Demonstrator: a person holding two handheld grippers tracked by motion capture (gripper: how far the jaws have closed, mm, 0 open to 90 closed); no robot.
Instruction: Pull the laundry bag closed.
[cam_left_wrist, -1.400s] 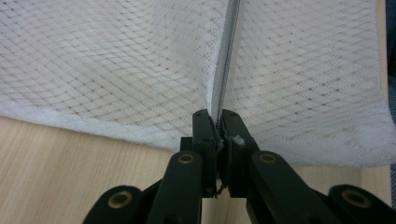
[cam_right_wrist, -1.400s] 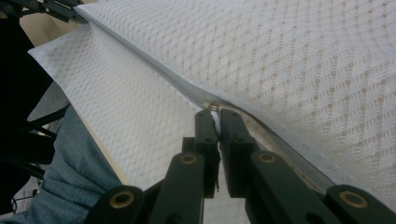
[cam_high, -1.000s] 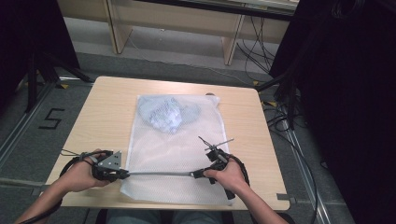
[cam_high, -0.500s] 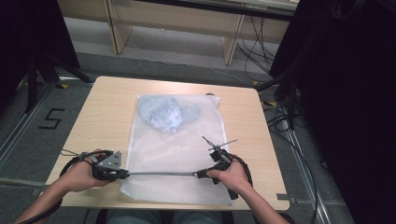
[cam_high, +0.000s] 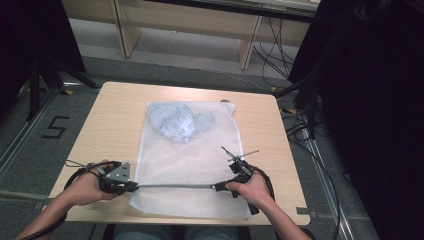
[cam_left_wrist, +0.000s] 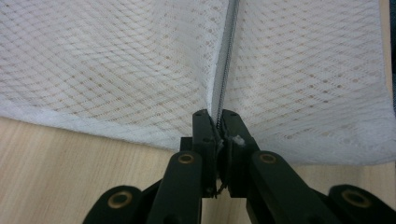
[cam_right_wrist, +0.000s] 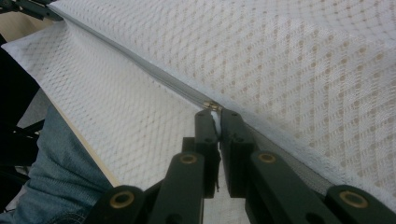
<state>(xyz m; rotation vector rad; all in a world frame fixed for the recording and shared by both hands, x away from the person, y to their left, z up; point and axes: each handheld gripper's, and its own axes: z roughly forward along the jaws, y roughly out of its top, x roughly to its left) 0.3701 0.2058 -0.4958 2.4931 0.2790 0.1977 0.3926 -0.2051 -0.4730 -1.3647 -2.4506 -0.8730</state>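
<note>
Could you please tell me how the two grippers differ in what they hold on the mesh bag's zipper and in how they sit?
The left gripper is shut on the zipper's end at the mesh bag's left edge; the right gripper is shut on the zipper pull farther right. In the high view the left gripper carries a grey plate, while thin rods rise from the right gripper. Both are closed, over the bag's near edge, with the zipper stretched between them.

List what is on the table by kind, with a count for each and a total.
White mesh laundry bag: 1
Bluish cloth bundle inside the bag: 1
Grippers, left gripper and right gripper, each shut on the zipper line: 2
Total: 4
</note>
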